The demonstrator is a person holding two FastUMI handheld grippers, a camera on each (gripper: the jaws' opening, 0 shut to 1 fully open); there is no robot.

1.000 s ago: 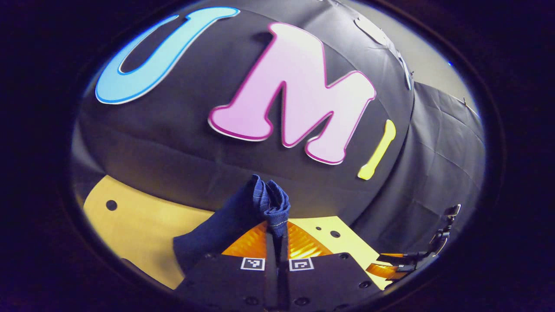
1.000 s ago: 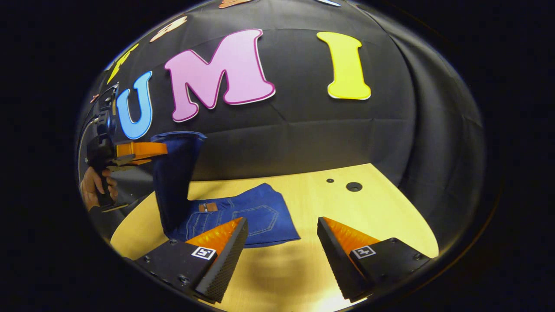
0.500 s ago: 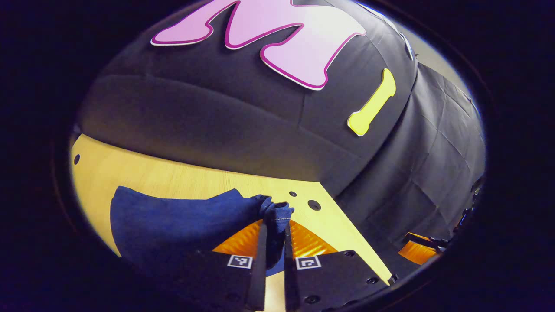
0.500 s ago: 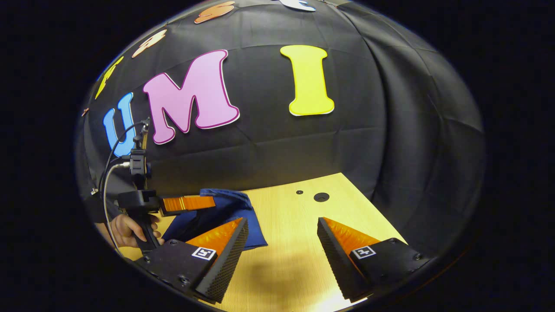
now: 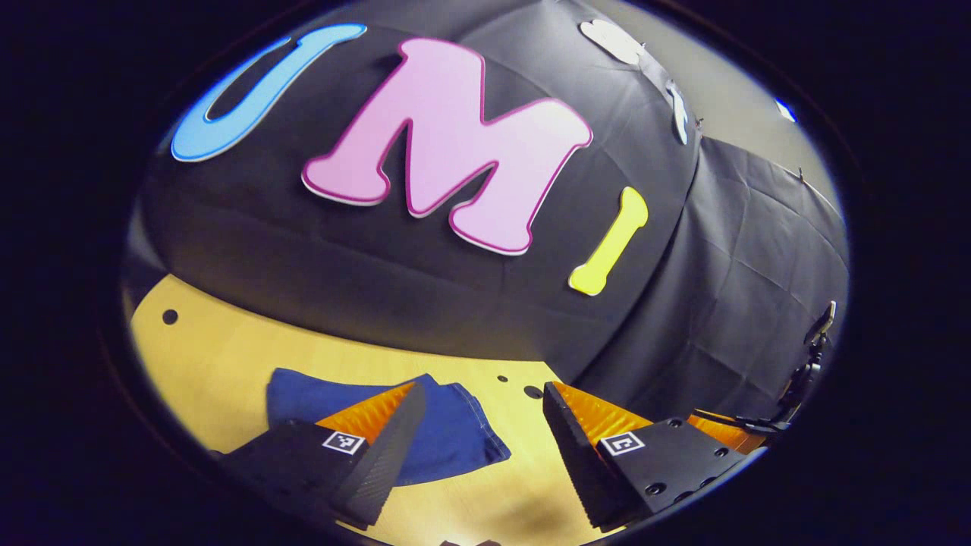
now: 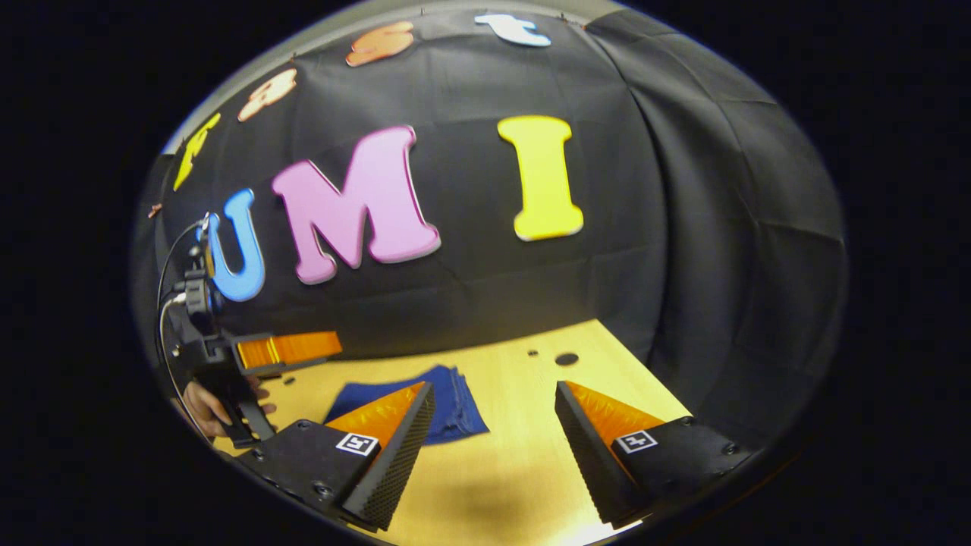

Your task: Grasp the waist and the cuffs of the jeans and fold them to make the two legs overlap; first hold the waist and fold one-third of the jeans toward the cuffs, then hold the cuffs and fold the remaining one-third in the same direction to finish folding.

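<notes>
The dark blue jeans point(image 5: 447, 428) lie folded in a flat stack on the yellow table point(image 5: 227, 356). In the left gripper view my left gripper point(image 5: 479, 444) is open, above and just in front of the jeans, nothing between its fingers. In the right gripper view the same jeans point(image 6: 455, 406) lie left of centre, partly behind one finger. My right gripper point(image 6: 493, 447) is open over bare table, to the right of the jeans. The left gripper point(image 6: 284, 349) also appears there at the far left, held by a hand point(image 6: 201, 402) above the table.
The black cloth wall point(image 6: 485, 288) stands close behind the table and wraps round its right side. Small round holes point(image 6: 565, 359) mark the tabletop near the far edge. The right gripper's body point(image 5: 728, 432) pokes in at the right of the left gripper view.
The left gripper carried the held jeans end down onto the stack, let go and opened, then drew back and up. The jeans now lie flat. The right gripper stayed open.
</notes>
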